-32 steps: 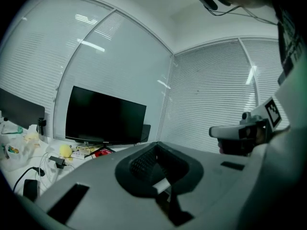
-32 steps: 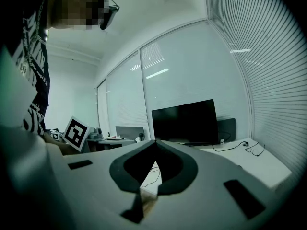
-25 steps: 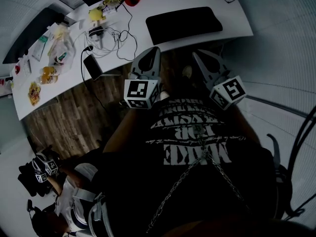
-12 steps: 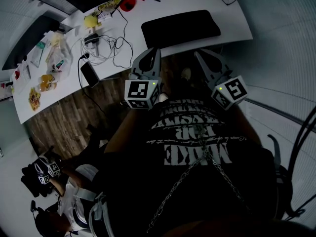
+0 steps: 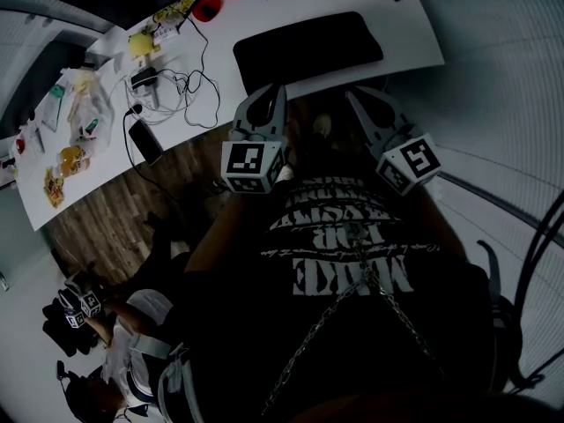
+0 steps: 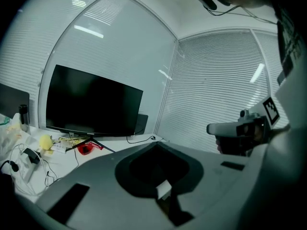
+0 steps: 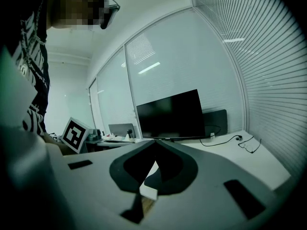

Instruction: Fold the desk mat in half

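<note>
desk mat (image 5: 308, 49) sliding leftward, now nearer ahead of left gripper (image 5: 275, 93) than right gripper (image 5: 354, 97), desk (image 5: 291, 3) swinging along

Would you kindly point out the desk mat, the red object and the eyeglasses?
desk mat (image 5: 307, 49): head view, middle of its top.
red object (image 6: 87, 148): left gripper view, its middle.
eyeglasses (image 7: 249, 146): right gripper view, its frame.
</note>
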`<state>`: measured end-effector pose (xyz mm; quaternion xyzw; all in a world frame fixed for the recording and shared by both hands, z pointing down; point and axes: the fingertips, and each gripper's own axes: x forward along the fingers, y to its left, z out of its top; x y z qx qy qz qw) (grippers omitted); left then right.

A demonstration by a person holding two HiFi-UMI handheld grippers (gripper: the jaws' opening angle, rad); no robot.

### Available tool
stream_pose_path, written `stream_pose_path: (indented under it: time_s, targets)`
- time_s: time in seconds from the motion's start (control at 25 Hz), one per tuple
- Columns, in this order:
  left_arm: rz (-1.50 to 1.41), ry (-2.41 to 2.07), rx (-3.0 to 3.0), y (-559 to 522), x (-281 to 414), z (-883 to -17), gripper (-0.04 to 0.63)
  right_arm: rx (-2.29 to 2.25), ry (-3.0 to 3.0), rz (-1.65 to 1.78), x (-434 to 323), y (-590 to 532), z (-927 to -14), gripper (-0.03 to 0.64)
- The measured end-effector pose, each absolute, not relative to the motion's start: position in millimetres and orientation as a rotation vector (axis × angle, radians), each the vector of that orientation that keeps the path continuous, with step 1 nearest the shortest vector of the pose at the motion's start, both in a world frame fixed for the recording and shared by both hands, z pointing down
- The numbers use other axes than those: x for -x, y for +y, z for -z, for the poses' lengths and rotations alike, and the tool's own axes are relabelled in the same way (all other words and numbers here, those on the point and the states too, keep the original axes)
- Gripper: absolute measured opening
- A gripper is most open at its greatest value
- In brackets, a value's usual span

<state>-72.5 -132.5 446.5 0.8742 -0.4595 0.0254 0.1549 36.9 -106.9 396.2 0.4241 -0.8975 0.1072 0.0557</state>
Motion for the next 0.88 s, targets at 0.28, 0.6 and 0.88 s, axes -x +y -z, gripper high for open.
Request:
stream_pose_path:
  time_s: [0.28, 0.6, 0.88]
  targets:
    - [-0.111, -1.291, -2.453, -174, 38, -463, 0.008, -1.291, -2.677, -0.412, -75, -147, -413, 0.0]
    - [-0.197, -1.272, -2.453, -210, -2, -472, 0.008, -1.304, -2.676, -0.455, -117, -195, -417, 0.0]
    - [-0.229, -1.324, -2.434, -246, -27, -458, 0.008, -1.282, -2.708, -0.446, -148, -236, -408, 0.0]
